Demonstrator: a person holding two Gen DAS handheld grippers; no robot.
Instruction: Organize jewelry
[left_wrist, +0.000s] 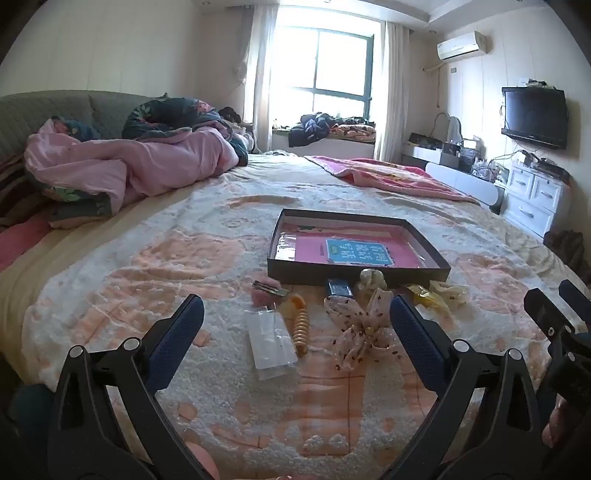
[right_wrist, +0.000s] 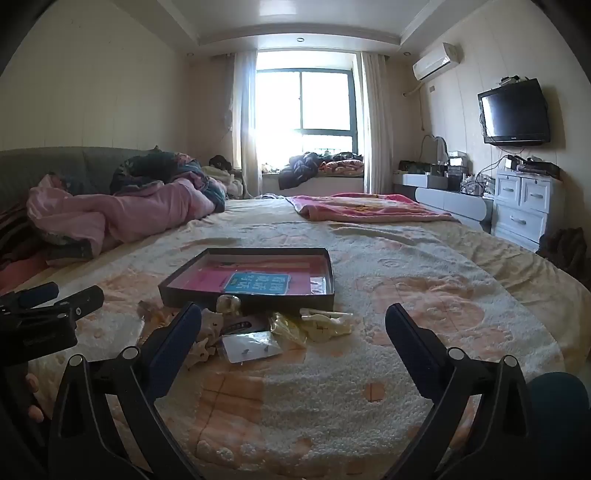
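A shallow dark box (left_wrist: 354, 275) with a pink lining and a blue card stands on the bed; it also shows in the right wrist view (right_wrist: 258, 301). In front of it lie a clear packet (left_wrist: 271, 341), a yellow spiral hair tie (left_wrist: 300, 323), a dotted fabric bow (left_wrist: 360, 330), a pink hair clip (left_wrist: 266, 290), a small blue box (left_wrist: 338, 287) and yellow pieces (left_wrist: 432, 295). An earring card (right_wrist: 253, 345) and a cream claw clip (right_wrist: 327, 321) lie near the box. My left gripper (left_wrist: 297, 314) is open above the items. My right gripper (right_wrist: 293, 321) is open, empty.
The bed has a fluffy cream and peach cover (left_wrist: 184, 258). A pink quilt (left_wrist: 129, 166) is heaped at the back left, and a pink blanket (left_wrist: 399, 173) at the back right. White drawers (right_wrist: 524, 210) and a wall television (right_wrist: 515, 112) stand on the right.
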